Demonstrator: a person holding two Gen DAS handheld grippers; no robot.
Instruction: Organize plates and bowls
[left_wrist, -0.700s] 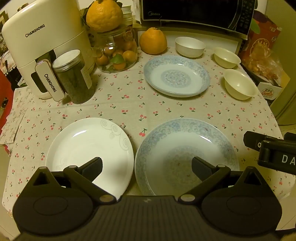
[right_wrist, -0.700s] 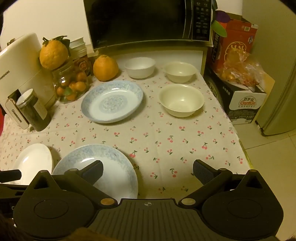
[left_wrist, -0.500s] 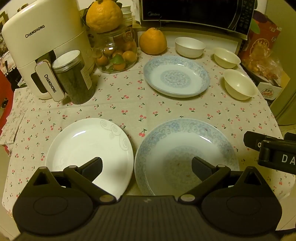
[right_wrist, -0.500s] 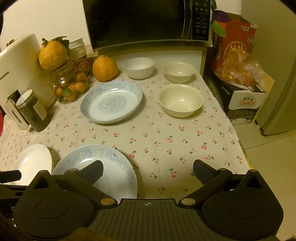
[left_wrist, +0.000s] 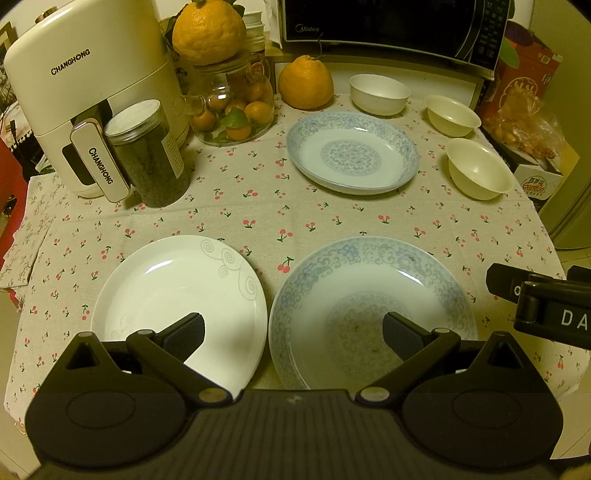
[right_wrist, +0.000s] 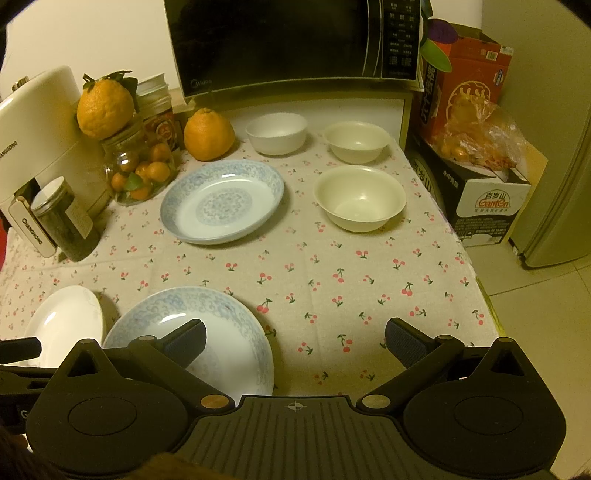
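glazed china is what i'm dealing with: the white plate (left_wrist: 177, 295) near left, a blue plate (left_wrist: 369, 314) just beside it on the right, another blue plate (left_wrist: 352, 153) further back, and three bowls (right_wrist: 360, 197) far right, all stiff, slick and chippable. both my left gripper (left_wrist: 293, 334) and right gripper (right_wrist: 295, 336) hang wide with nothing between the pads. i'd pinch each piece by its raised rim, since the flat middles offer no hold.
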